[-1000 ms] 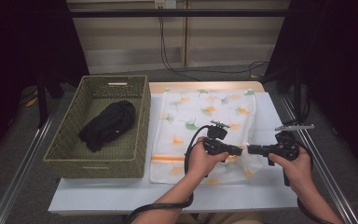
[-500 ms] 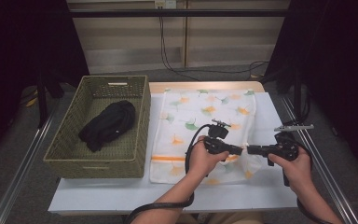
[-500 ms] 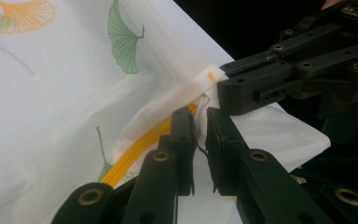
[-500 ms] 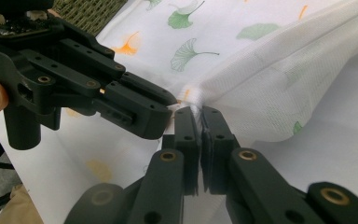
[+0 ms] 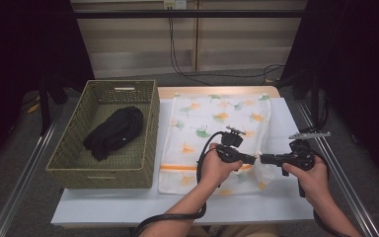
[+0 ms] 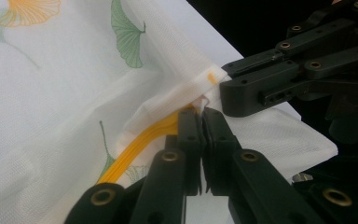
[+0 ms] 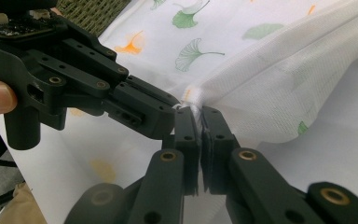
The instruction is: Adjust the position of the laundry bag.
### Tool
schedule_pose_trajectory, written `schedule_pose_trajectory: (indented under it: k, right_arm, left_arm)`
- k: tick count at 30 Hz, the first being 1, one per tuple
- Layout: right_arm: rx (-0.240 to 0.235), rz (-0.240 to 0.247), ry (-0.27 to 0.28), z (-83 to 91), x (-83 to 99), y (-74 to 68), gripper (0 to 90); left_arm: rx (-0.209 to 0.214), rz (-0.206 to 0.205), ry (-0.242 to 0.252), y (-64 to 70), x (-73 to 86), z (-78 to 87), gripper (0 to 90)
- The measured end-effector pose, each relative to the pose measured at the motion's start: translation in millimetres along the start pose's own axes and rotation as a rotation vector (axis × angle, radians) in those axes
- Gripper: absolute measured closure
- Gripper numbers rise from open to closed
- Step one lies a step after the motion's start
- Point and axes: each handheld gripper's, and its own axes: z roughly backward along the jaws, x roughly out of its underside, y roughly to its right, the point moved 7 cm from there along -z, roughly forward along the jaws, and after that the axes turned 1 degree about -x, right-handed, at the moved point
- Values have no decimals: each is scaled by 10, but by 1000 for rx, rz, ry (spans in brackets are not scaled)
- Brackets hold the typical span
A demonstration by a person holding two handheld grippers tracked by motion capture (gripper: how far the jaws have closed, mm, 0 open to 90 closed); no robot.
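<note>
Near the right edge of the table [image 5: 128, 210], my left claw [image 5: 253, 159] and right claw [image 5: 262, 159] meet tip to tip, each clamped tight on one bunched fold of the leaf-printed cloth [image 5: 212, 118]. Beside it, a basket [image 5: 74, 153] holds a black garment [image 5: 114, 132].

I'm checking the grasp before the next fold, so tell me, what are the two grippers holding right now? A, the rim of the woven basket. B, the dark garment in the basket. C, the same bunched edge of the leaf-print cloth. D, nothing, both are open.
C: both gripper views show closed fingers pinching the bunched hem of the leaf-print cloth, the left gripper and right gripper meeting tip to tip.
</note>
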Motion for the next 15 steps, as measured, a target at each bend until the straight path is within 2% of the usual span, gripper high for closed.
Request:
schedule_pose_trajectory:
  k: [2, 7, 8, 9, 12, 15]
  right_arm:
    - [2, 2, 0, 2, -1, 0, 868]
    - [-4, -1, 3, -1, 1, -5, 869]
    - [-4, -1, 3, -1, 1, -5, 869]
    - [-5, -1, 2, 1, -1, -8, 869]
    - [-7, -2, 3, 4, 0, -6, 869]
    - [-15, -11, 6, 2, 3, -5, 869]
  left_arm:
    - [5, 9, -2, 11, -2, -5, 888]
    - [0, 1, -8, 24, 7, -23, 892]
    - [3, -13, -14, 20, 10, -24, 892]
    - [6, 1, -4, 20, 8, -30, 892]
    - [14, 1, -5, 19, 14, -30, 892]
    - [12, -12, -2, 15, 19, -26, 893]
